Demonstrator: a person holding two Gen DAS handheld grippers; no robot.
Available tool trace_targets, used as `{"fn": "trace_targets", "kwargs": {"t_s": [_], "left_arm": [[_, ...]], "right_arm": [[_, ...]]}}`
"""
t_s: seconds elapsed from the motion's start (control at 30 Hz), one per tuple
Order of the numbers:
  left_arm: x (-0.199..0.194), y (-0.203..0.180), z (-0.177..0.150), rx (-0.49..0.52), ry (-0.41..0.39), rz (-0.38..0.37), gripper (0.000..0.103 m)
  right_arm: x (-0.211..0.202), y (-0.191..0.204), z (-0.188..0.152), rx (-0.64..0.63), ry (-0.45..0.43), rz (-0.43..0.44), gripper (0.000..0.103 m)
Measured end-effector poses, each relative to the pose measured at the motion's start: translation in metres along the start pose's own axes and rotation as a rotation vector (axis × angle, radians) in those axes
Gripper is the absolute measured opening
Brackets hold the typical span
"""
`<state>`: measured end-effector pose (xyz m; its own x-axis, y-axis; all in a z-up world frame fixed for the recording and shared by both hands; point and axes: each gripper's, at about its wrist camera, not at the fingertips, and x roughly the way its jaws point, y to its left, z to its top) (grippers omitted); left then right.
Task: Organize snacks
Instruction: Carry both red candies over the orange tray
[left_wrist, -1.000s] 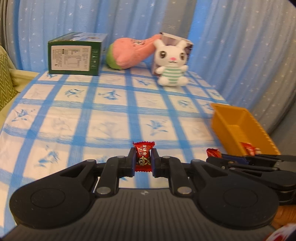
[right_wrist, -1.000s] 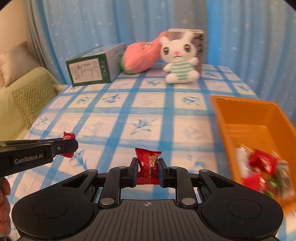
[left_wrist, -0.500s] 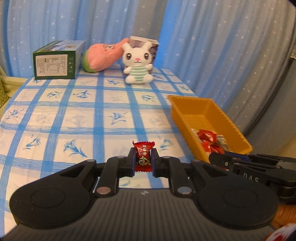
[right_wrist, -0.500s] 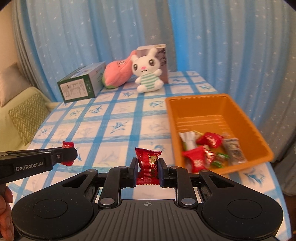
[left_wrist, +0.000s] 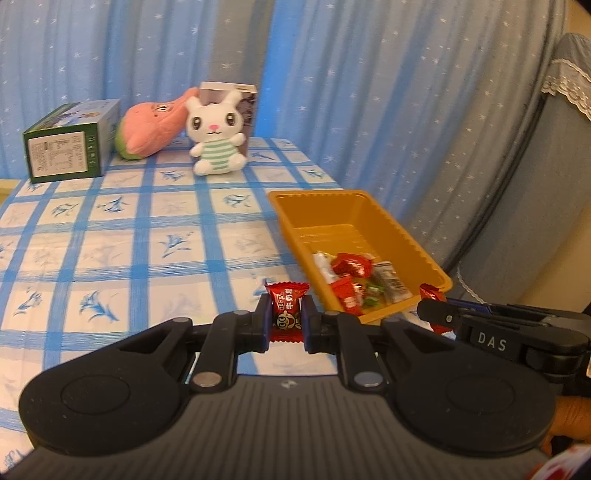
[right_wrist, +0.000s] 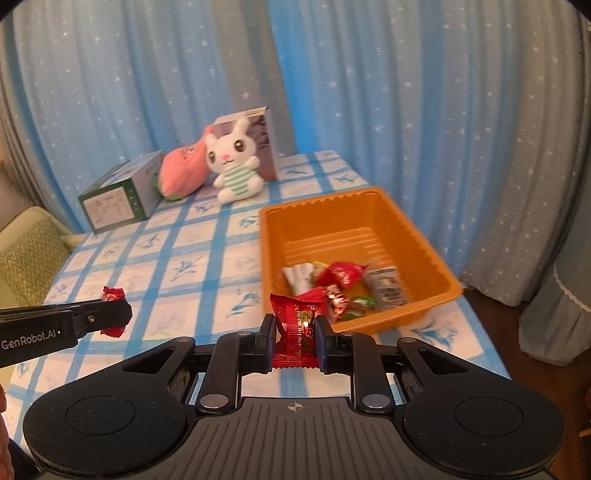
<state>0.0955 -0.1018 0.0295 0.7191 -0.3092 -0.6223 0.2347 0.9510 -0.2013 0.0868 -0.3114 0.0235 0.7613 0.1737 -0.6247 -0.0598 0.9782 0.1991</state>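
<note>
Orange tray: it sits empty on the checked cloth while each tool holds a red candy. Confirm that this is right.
Not quite. The orange tray is not empty: the right wrist view shows several wrapped snacks lying at its near end. The rest stands: it sits on the checked cloth, the left tool holds a red candy, and the right tool holds another red candy.

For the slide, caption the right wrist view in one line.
Right gripper shut on a red candy before the orange tray of snacks; left gripper alongside, holding another.
</note>
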Motion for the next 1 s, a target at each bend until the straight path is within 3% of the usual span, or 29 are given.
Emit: {"fn": "trace_targets", "kwargs": {"t_s": [0.4, 1.0], "left_arm": [[0.022, -0.038, 0.007, 0.044, 0.019, -0.063, 0.014], [0.046, -0.055, 0.015, 0.07, 0.039, -0.089, 0.014]], "right_arm": [[-0.007, -0.033, 0.005, 0.039, -0.007, -0.048, 0.022], [0.002, -0.052, 0.007, 0.069, 0.001, -0.073, 0.022]]}}
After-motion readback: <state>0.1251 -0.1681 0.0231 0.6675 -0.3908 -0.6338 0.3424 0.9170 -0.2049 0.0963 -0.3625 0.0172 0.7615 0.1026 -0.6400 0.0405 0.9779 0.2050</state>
